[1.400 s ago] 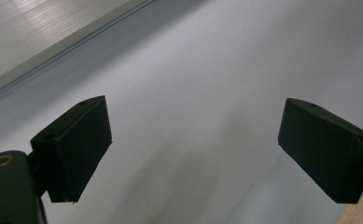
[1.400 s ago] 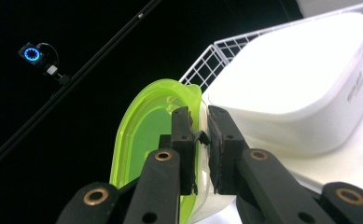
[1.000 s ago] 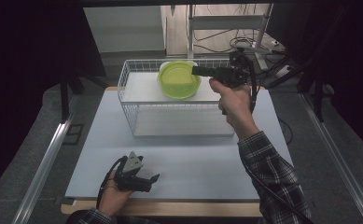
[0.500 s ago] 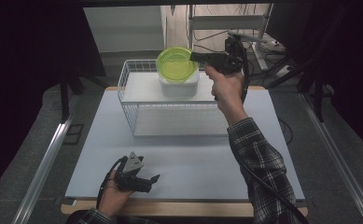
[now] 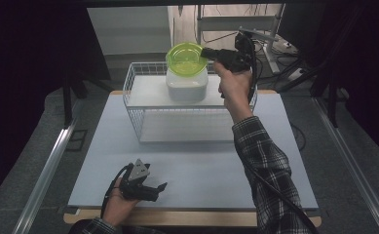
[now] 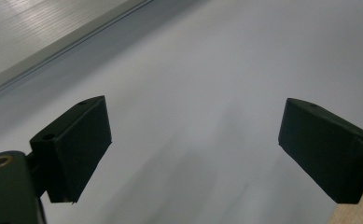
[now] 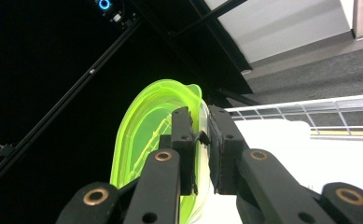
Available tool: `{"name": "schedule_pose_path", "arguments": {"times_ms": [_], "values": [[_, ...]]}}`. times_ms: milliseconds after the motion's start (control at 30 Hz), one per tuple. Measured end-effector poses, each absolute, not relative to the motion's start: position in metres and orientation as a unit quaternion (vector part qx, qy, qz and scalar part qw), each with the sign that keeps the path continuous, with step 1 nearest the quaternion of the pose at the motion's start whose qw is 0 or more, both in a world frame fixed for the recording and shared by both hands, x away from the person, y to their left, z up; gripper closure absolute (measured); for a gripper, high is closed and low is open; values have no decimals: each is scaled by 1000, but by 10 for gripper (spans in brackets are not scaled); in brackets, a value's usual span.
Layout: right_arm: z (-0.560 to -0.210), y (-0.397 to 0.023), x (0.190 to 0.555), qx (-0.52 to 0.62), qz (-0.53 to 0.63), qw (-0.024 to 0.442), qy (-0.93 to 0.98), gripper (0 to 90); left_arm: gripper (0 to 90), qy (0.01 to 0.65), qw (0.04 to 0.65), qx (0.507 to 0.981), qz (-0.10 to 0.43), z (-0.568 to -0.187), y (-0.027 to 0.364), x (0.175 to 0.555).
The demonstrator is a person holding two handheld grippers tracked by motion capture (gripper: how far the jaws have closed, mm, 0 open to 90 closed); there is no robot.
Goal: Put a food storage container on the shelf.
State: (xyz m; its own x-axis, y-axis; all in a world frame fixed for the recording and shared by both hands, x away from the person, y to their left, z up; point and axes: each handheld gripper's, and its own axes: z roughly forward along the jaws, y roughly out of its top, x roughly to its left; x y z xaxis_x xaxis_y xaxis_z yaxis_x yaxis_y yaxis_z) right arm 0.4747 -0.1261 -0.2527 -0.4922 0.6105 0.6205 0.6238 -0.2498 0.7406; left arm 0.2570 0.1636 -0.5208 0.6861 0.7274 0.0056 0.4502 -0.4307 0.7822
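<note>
A translucent green lid (image 5: 186,58) hangs tilted just above a white container (image 5: 187,85) that stands in a white wire basket (image 5: 128,90). My right gripper (image 5: 207,52) is shut on the lid's right rim, reaching in from the right. The right gripper view has the rim of the green lid (image 7: 146,135) pinched between the pads of my right gripper (image 7: 200,122), with the white container (image 7: 272,135) behind. My left gripper (image 5: 160,187) rests near the table's front edge. In its own view my left gripper (image 6: 193,135) stands open with nothing between the jaws.
The basket stands at the back of a pale mat (image 5: 201,161) covering the table. A metal rack with cables (image 5: 270,34) stands behind the table. A metal rail (image 5: 50,161) runs along the left side.
My right gripper has lifted the green lid off the white container and tilted it up, uncovering the container. The left gripper has stayed where it was.
</note>
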Motion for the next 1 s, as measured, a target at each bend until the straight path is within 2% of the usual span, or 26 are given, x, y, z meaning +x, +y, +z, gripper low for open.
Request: {"name": "schedule_pose_path", "arguments": {"times_ms": [667,933,1000], "values": [[-262,-117,485,-523,-601,3,-604,815,91,352,395,830,175,-521,163,257],[-266,-117,488,-524,-597,-9,-607,776,91,351,395,831,174,-521,162,257],[-268,-117,489,-523,-595,-8,-610,737,91,351,395,831,174,-521,162,257]]}}
